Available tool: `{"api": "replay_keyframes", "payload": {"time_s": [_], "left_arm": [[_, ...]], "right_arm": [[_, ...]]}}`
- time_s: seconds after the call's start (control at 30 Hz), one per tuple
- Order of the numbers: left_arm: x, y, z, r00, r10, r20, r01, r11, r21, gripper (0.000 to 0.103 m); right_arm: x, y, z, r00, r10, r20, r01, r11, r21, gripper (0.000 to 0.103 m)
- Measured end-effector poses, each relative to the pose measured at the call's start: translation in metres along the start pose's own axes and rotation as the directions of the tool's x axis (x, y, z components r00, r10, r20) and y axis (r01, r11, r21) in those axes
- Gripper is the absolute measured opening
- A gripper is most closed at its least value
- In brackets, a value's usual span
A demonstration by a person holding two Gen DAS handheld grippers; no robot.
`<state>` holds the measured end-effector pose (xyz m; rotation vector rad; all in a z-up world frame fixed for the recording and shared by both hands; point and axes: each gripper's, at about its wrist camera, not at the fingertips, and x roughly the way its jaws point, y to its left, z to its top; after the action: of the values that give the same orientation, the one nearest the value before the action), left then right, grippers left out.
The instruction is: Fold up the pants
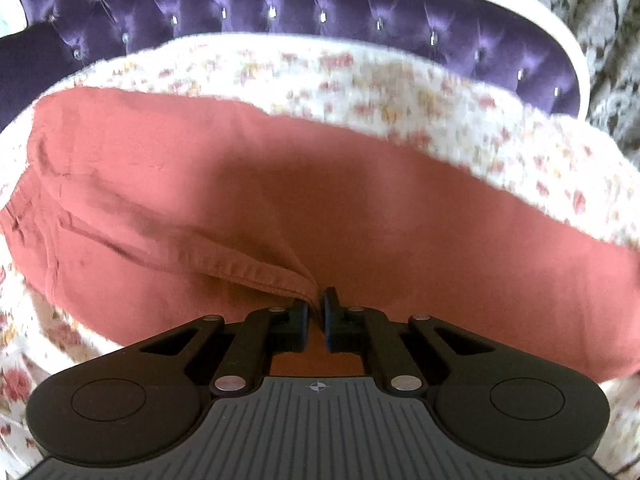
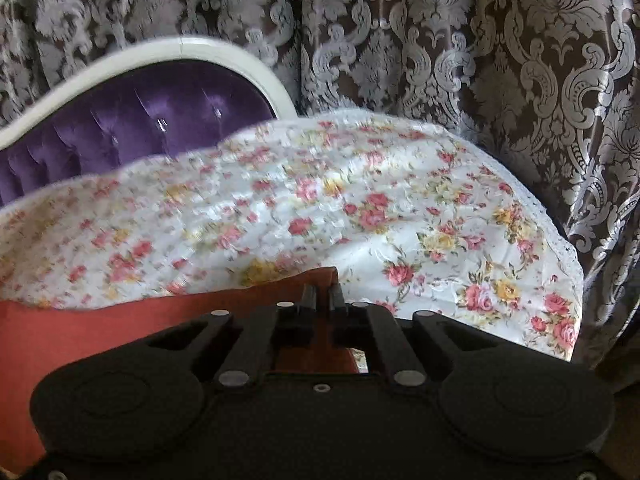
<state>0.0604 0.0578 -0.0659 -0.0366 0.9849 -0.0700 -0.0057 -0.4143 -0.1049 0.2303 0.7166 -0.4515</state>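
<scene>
Rust-red pants [image 1: 248,200] lie spread across a floral bedspread [image 1: 400,92], the waistband end at the left of the left wrist view. My left gripper [image 1: 317,306] is shut on a hemmed edge of the pants, with the cloth pinched between its black fingers. In the right wrist view the pants [image 2: 120,320] fill the lower left. My right gripper [image 2: 322,294] is shut on a corner of that red cloth, which stands up between its narrow fingers.
A purple tufted headboard [image 1: 320,12] with a white frame runs behind the bed. A grey damask curtain [image 2: 440,40] hangs at the far side. The bedspread [image 2: 400,208] drops off at its right edge by the curtain.
</scene>
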Motion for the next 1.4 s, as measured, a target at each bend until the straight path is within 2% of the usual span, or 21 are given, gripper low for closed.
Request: {"api": "replay_keyframes", "payload": {"time_s": [0.03, 0.07, 0.13, 0.2, 0.27, 0.3, 0.37, 0.47, 0.53, 0.6, 0.73, 0.83, 0.93, 1.0, 1.13, 1.23, 1.33, 1.4], "left_arm": [[0.007, 0.001, -0.003, 1.0, 0.007, -0.03, -0.007, 1.0, 0.001, 0.008], [0.014, 0.003, -0.006, 0.998, 0.004, -0.06, -0.005, 1.0, -0.006, 0.009], [0.016, 0.01, -0.01, 0.998, -0.016, -0.068, 0.014, 0.999, -0.029, 0.011], [0.007, 0.015, -0.008, 0.998, -0.037, -0.042, 0.035, 0.999, -0.038, 0.017], [-0.003, 0.018, -0.005, 0.999, -0.036, -0.022, 0.036, 0.999, -0.021, 0.024], [-0.009, 0.02, -0.004, 0.999, -0.041, -0.015, 0.041, 0.999, -0.006, 0.026], [-0.017, 0.027, -0.002, 0.998, -0.06, -0.009, 0.06, 0.998, 0.002, 0.027], [-0.026, 0.05, 0.001, 0.999, -0.039, 0.003, 0.039, 0.999, -0.03, 0.028], [-0.03, 0.065, 0.004, 1.0, 0.016, 0.026, -0.015, 0.999, -0.047, 0.03], [-0.031, 0.087, 0.01, 0.996, 0.079, 0.038, -0.076, 0.994, -0.081, 0.031], [-0.022, 0.134, 0.026, 0.99, 0.141, 0.025, -0.133, 0.971, -0.198, 0.033], [-0.01, 0.167, 0.036, 0.992, 0.13, -0.002, -0.125, 0.948, -0.294, 0.033], [-0.001, 0.191, 0.043, 0.996, 0.09, -0.011, -0.088, 0.928, -0.363, 0.034], [0.006, 0.202, 0.045, 0.997, 0.076, -0.011, -0.074, 0.916, -0.394, 0.038], [0.015, 0.218, 0.048, 0.997, 0.073, 0.001, -0.065, 0.897, -0.436, 0.046], [0.021, 0.225, 0.051, 0.998, 0.068, -0.002, -0.061, 0.879, -0.473, 0.047], [0.027, 0.231, 0.055, 0.999, 0.045, 0.013, -0.032, 0.85, -0.525, 0.048], [0.031, 0.233, 0.057, 0.999, 0.051, 0.019, -0.032, 0.836, -0.548, 0.044]], "right_arm": [[0.01, 0.001, -0.001, 0.998, -0.006, -0.058, 0.006, 1.0, -0.007, 0.018], [0.016, 0.002, -0.002, 0.996, -0.027, -0.088, 0.027, 1.0, 0.001, 0.028], [0.009, 0.004, -0.001, 0.998, -0.052, -0.045, 0.053, 0.998, 0.03, 0.037], [-0.009, 0.009, 0.004, 0.998, -0.061, 0.027, 0.06, 0.997, 0.039, 0.053], [-0.027, 0.021, 0.008, 0.995, -0.044, 0.089, 0.042, 0.999, 0.017, 0.057], [-0.035, 0.029, 0.011, 0.994, -0.015, 0.105, 0.016, 1.0, -0.004, 0.057], [-0.052, 0.051, 0.015, 0.987, 0.093, 0.129, -0.086, 0.994, -0.061, 0.056], [-0.073, 0.097, 0.011, 0.954, 0.271, 0.127, -0.244, 0.951, -0.192, 0.056], [-0.083, 0.135, 0.002, 0.921, 0.376, 0.103, -0.334, 0.897, -0.288, 0.056], [-0.092, 0.174, -0.009, 0.873, 0.485, 0.056, -0.433, 0.822, -0.369, 0.056], [-0.107, 0.252, -0.038, 0.761, 0.646, -0.056, -0.577, 0.636, -0.513, 0.055], [-0.116, 0.304, -0.066, 0.687, 0.715, -0.127, -0.626, 0.495, -0.603, 0.053], [-0.12, 0.348, -0.095, 0.642, 0.737, -0.21, -0.65, 0.379, -0.659, 0.051], [-0.119, 0.371, -0.112, 0.635, 0.733, -0.242, -0.639, 0.322, -0.699, 0.051], [-0.113, 0.392, -0.137, 0.648, 0.716, -0.258, -0.587, 0.254, -0.769, 0.051], [-0.108, 0.402, -0.147, 0.668, 0.697, -0.262, -0.55, 0.224, -0.805, 0.051], [-0.105, 0.407, -0.154, 0.679, 0.685, -0.264, -0.53, 0.207, -0.822, 0.051], [-0.106, 0.407, -0.157, 0.68, 0.686, -0.26, -0.522, 0.202, -0.829, 0.048]]}}
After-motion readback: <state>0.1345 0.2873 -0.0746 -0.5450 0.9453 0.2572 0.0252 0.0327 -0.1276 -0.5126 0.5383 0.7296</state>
